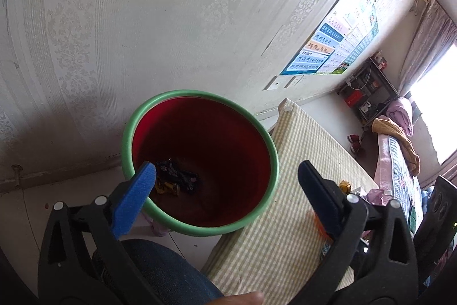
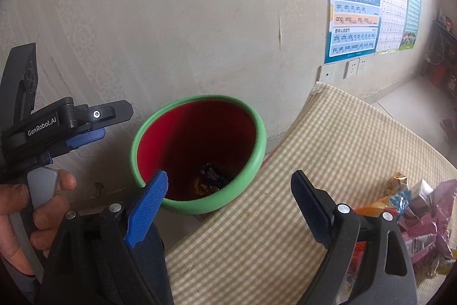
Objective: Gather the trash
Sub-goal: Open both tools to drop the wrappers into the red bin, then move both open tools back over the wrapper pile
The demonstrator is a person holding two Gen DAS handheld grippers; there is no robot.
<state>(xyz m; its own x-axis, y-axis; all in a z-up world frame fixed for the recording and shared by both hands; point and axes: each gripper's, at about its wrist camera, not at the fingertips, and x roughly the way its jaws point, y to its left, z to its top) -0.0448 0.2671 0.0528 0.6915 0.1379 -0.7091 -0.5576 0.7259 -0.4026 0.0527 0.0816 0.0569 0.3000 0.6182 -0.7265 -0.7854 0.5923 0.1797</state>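
Looking into the red bin (image 1: 217, 139) beside the checked table (image 1: 300, 162), only dark and yellow wrappers (image 1: 177, 180) are made out, partly hidden by a blue finger, while more trash (image 2: 411, 207) is cut off at right, and left gripper (image 1: 227, 180) and right gripper (image 2: 228, 190) are held wide open, empty.

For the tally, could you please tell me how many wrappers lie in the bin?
2 visible: a dark wrapper and a yellow wrapper beside it on the bin bottom; others may hide beneath.
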